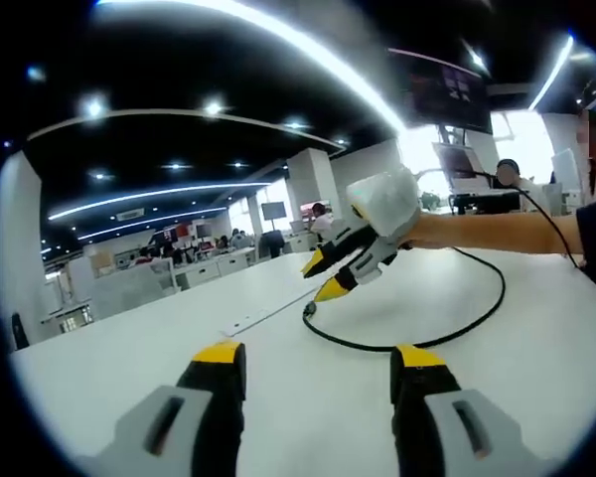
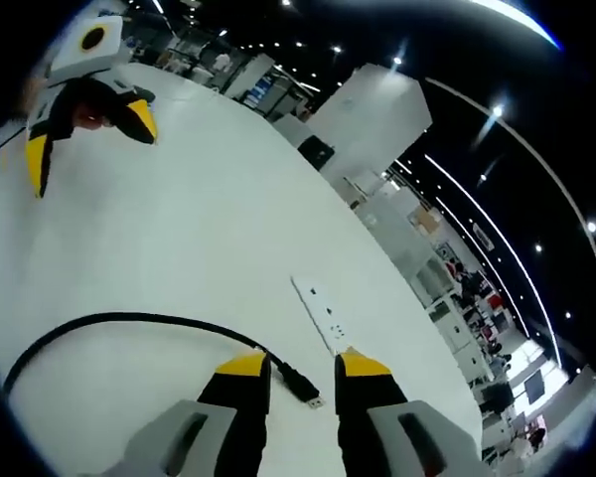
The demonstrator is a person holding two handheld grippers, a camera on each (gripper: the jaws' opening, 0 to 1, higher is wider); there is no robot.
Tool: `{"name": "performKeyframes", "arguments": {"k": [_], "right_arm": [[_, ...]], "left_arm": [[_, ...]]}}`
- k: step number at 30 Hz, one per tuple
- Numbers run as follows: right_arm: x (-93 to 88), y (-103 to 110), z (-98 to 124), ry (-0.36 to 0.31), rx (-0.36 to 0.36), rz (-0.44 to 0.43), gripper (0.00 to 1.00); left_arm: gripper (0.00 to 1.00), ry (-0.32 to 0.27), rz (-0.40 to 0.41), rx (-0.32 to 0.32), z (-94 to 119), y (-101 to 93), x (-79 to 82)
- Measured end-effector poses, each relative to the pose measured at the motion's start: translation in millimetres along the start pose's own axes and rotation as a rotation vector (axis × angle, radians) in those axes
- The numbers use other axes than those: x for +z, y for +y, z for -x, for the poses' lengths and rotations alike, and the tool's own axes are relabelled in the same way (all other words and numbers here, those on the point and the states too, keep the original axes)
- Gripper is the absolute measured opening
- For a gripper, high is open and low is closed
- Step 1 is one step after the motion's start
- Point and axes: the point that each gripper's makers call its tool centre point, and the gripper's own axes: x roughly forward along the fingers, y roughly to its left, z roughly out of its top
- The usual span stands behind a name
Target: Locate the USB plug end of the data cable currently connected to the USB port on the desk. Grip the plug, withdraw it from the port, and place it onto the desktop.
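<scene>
- The right tongs [image 2: 303, 366], yellow-tipped on grey bodies, stood released with a gap between the jaws, just above the smooth white surface [image 2: 199, 229].
- The USB plug [image 2: 305, 390], a small metal-ended black piece, lay on the surface between those tips, free of the flat white port strip [image 2: 324, 313] nearby.
- The glossy black cable [image 2: 129, 323] curved away in a loop.
- The left tongs [image 1: 318, 356] were spread apart, holding nothing.
</scene>
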Motion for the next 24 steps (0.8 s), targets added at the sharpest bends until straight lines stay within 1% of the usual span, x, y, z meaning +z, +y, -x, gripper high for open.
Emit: {"name": "performKeyframes", "arguments": {"k": [1,2,5,10,12,15,18,20,23,24], "right_arm": [[0.1,-1.0,0.9,-0.009,-0.002,-0.02,0.29],[-0.1,-3.3,3.2,-0.029,-0.011,-0.062,0.29],[0.7,-5.6,8.6,-0.073,-0.014,-0.148,0.29],[2.6,-13.7,17.9,-0.121,-0.053,-0.204,0.31],[5.6,-15.7,26.2,-0.158,-0.077,-0.249,0.32],[8.7,-18.6,32.5,-0.197,-0.105,-0.308,0.33],[9.2,-20.3,38.1,-0.212,-0.136,-0.352,0.33],[10.8,-21.4,41.2,-0.23,-0.148,-0.405,0.34],[13.1,-23.1,47.5,-0.256,-0.16,-0.512,0.37],[13.8,-23.9,50.4,-0.261,-0.168,-0.534,0.38]], "left_arm": [[0.59,0.001,0.0,0.015,0.4,3.2,-0.3],[0.59,0.002,-0.004,0.028,0.9,6.1,-0.5],[0.59,-0.003,-0.01,0.059,2.8,13.5,0.3],[0.58,-0.01,0.005,0.092,5.6,22.3,2.5],[0.58,-0.014,0.012,0.112,7.3,26.3,3.8],[0.58,-0.015,0.014,0.133,8.8,30.1,5.1],[0.58,-0.017,0.02,0.161,10.8,35.0,7.3],[0.57,-0.022,0.032,0.178,12.6,38.8,9.5],[0.57,-0.029,0.054,0.202,16.8,44.4,13.2],[0.57,-0.031,0.061,0.216,19.6,47.2,14.9]]}}
